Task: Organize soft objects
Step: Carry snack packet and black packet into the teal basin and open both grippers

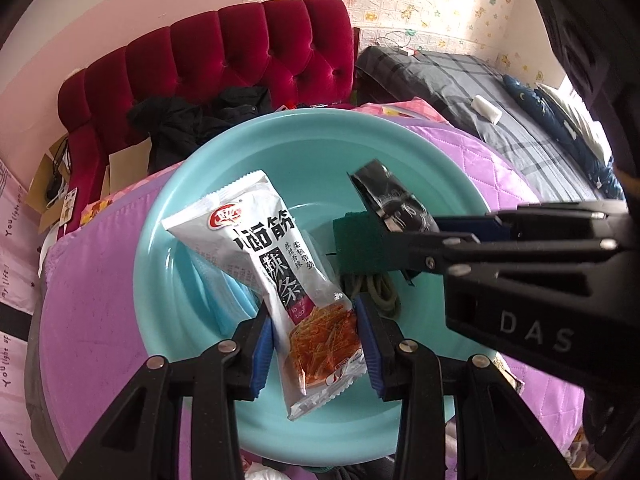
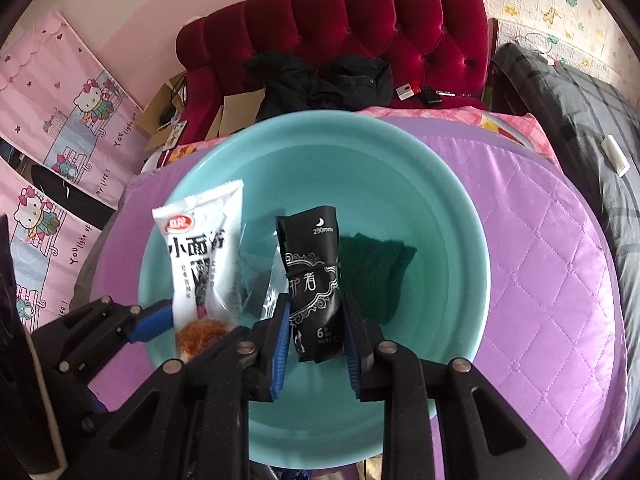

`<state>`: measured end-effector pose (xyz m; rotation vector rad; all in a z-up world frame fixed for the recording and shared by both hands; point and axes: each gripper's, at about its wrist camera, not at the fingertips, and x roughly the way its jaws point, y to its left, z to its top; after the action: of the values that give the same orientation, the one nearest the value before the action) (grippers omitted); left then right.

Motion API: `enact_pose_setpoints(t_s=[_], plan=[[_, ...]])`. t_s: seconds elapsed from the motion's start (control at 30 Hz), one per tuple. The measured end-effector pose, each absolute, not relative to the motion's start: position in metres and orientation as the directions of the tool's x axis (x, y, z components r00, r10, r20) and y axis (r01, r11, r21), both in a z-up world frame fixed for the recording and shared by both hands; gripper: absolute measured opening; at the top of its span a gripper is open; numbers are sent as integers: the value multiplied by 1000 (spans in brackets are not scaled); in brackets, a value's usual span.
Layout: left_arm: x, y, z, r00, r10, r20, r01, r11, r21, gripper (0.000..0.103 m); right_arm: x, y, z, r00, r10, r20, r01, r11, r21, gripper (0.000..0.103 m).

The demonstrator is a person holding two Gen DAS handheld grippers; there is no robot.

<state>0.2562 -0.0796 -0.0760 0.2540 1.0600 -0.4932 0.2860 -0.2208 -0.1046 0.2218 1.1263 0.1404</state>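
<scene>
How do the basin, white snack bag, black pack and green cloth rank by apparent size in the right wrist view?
1. Basin
2. White snack bag
3. Black pack and green cloth: look about alike; the pack is held nearer the camera and hides part of the cloth, so unranked.

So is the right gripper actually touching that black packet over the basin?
Touching. The right wrist view shows the right gripper with both blue pads pressed against the sides of the black packet, holding it upright above the teal basin.
</scene>
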Motion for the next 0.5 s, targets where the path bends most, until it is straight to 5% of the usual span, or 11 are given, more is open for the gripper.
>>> enact_pose_setpoints(t_s=[0.13, 0.23, 0.27, 0.4, 0.5], plan=[[257, -82, -77, 409, -243, -880, 492, 870, -12, 50, 286, -219, -100, 437, 229, -870, -12, 968, 249, 38], [259, -80, -76, 417, -229, -879, 473, 881, -5, 87, 284, -219, -96, 447, 216, -868, 1, 970, 242, 51], [259, -80, -76, 419, -228, -879, 467, 884, -7, 92, 284, -219, -95, 448, 209, -869, 5, 972, 236, 56], [259, -76, -72, 453, -214, -865, 437, 899, 7, 103, 282, -219, -90, 464, 170, -869, 16, 980, 200, 91], [259, -72, -70, 458, -217, -862, 423, 906, -3, 103, 280, -221, -86, 480, 147, -865, 31, 982, 184, 103]])
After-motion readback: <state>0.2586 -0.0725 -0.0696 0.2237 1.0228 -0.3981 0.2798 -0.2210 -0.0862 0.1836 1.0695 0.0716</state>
